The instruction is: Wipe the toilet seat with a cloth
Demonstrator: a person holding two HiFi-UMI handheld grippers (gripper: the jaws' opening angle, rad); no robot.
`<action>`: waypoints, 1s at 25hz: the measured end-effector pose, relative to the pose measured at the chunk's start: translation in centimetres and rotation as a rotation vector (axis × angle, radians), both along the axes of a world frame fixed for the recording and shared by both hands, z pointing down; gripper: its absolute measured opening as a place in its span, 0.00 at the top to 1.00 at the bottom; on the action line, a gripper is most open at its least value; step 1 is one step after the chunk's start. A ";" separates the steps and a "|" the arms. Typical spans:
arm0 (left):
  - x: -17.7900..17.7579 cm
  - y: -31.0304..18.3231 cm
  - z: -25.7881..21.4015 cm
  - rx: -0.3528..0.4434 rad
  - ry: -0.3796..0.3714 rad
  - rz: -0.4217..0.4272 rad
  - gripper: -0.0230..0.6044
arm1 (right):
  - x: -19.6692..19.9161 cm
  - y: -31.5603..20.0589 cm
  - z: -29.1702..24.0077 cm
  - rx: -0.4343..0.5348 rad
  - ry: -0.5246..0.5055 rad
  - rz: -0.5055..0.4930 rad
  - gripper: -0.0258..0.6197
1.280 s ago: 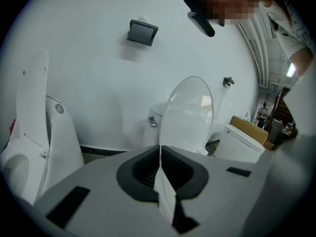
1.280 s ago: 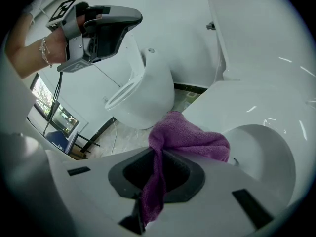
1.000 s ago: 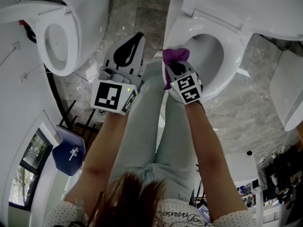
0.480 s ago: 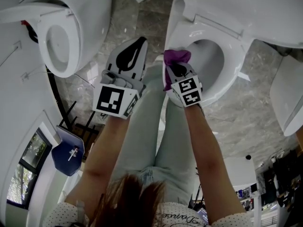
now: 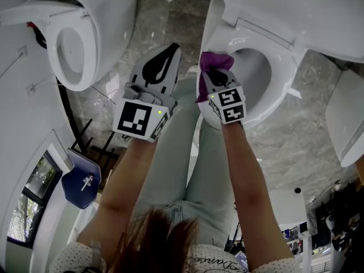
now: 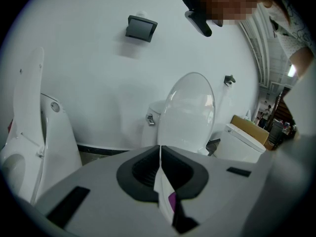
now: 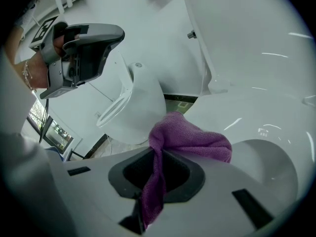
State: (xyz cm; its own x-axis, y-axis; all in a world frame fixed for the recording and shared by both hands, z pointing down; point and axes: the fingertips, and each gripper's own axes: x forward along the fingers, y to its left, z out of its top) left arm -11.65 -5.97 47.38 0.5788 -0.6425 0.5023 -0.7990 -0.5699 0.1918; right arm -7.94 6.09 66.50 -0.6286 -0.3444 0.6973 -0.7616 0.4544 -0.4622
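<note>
Gripping the cloth [image 7: 190, 138], the right hand-held gripper [image 5: 216, 75] is clenched on one fold, and the bunched rest lies on the near-left rim of the seat [image 5: 280, 87]. Wiping looks barely begun. The cloth touches only that one spot, and the far and right sides of the seat ring seem left to do. No view shows which parts are already clean.

The left hand-held gripper [image 5: 169, 54] has its jaws pressed together on nothing and hangs left of the seat, apart from it, over the floor [image 5: 170, 16]. Behind the seat the lid [image 5: 296, 7] is raised, out of the way. Further left of the seat is a second toilet [image 5: 85, 33]. The person's legs [image 5: 182, 152] are close to the seat's near edge, and nothing else blocks the ring.
</note>
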 end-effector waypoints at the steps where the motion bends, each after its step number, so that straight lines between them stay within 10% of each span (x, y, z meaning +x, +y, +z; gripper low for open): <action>1: 0.1 0.0 0.0 -0.001 0.002 0.001 0.94 | 0.1 -0.3 0.0 0.003 0.000 0.003 0.88; 25: 2.1 -1.2 0.2 -0.009 0.008 0.026 0.94 | 1.7 -4.7 -0.4 0.031 -0.041 0.082 0.88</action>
